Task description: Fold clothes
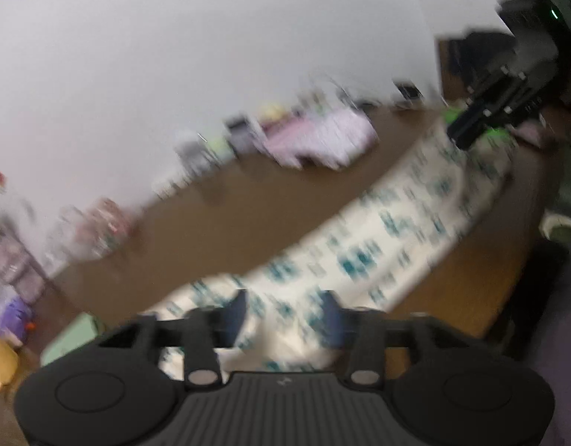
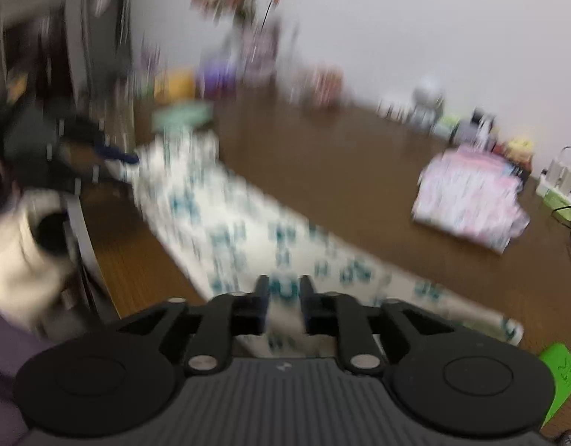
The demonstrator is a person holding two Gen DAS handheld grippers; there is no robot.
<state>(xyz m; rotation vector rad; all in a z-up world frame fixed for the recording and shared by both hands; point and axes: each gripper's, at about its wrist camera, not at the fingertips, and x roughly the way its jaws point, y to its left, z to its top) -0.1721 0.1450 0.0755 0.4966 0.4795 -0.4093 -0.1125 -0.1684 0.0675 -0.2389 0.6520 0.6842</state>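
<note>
Both wrist views, heavily motion-blurred. A long white cloth printed with small teal motifs (image 1: pixel 363 245) lies stretched as a narrow band on the brown wooden tabletop (image 1: pixel 226 215), running between the two hand-held tools.

Left wrist view: the left gripper (image 1: pixel 283 319), black with blue finger pads, sits at one end of the cloth. Its fingers stand apart, with cloth bunched up between them; blur hides whether the pads press on the fabric, so its grip cannot be told. At the far end of the cloth the right gripper (image 1: pixel 467 130) reaches down to the fabric's edge, a green part showing beside it.

Right wrist view: the right gripper (image 2: pixel 283 306) sits at the opposite end of the same cloth (image 2: pixel 248 234). Its fingers are drawn near each other with a fold of the printed fabric rising between them; whether the pads truly pinch it cannot be told. At the far end of the cloth the left gripper (image 2: pixel 114 156) meets the fabric with its blue pads at the cloth's edge.

Beyond the cloth, well apart from it on the tabletop (image 2: pixel 341 163), lies a folded pile of pink and lilac garments (image 2: pixel 471 200). A pale green flat object (image 2: pixel 183 113) lies just past the cloth's far end. Small blurred items line the tabletop's back edge below a white wall (image 2: pixel 434 18).
</note>
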